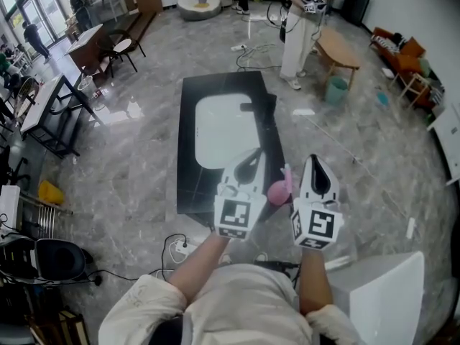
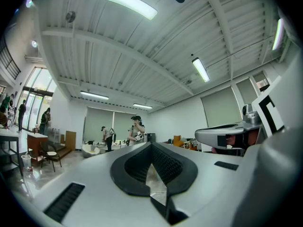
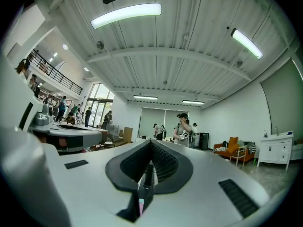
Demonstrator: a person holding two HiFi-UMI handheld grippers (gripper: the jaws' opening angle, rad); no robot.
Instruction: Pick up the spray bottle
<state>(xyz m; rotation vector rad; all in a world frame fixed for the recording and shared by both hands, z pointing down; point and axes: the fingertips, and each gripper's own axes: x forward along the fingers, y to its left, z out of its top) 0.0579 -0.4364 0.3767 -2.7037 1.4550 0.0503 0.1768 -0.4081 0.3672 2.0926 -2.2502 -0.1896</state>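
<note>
Floor (image 1: 129, 171): grey marble, glossy, with loose cables. A low black table (image 1: 188, 185) stands in the middle of an open hall. It carries a white panel (image 1: 223, 131) with a small dark item (image 1: 257, 106) at its far right edge. Desks (image 1: 43, 106) and chairs line the left side, and a round wooden table (image 1: 336, 51) stands far right.

Containers: a teal bin (image 1: 336, 90) sits beside the wooden table, contents not visible. The pink spray bottle (image 1: 279, 191) is at the black table's near right corner, between the two grippers, nozzle up.

Left gripper (image 1: 251, 158): jaws pressed together, nothing between them. Right gripper (image 1: 314, 162): jaws pressed together, just right of the bottle and not gripping it.
</note>
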